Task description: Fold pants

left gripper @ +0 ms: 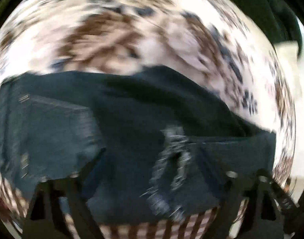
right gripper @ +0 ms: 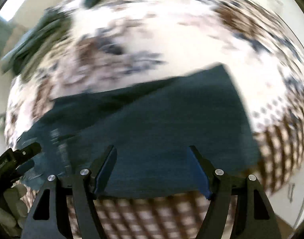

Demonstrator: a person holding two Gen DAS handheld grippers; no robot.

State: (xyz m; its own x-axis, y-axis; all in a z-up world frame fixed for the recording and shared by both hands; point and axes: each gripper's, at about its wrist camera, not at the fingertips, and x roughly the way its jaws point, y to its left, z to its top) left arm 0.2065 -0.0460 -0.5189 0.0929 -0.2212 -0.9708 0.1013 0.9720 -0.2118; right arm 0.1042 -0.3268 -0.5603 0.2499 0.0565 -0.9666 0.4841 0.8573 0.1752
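Dark blue jeans (left gripper: pixel 132 119) with frayed rips lie across a patterned bedspread (left gripper: pixel 116 31). Both views are motion-blurred. My left gripper (left gripper: pixel 152 159) hovers over the ripped part of the jeans; its fingers (left gripper: pixel 94 165) are spread wide, open and empty. In the right wrist view the jeans (right gripper: pixel 161 115) lie flat, folded to a straight right edge. My right gripper (right gripper: pixel 152 149) is open just above the near edge of the jeans, with the fingers (right gripper: pixel 106 163) apart. The left gripper shows at the right view's left edge (right gripper: pixel 18 155).
The bedspread (right gripper: pixel 171 39) is white with brown and dark blue blotches and a brown checked border (right gripper: pixel 152 215) near me. A dark green cloth (right gripper: pixel 36 37) lies at the far left of the bed. Dark fabric (left gripper: pixel 267 10) sits at the far right in the left view.
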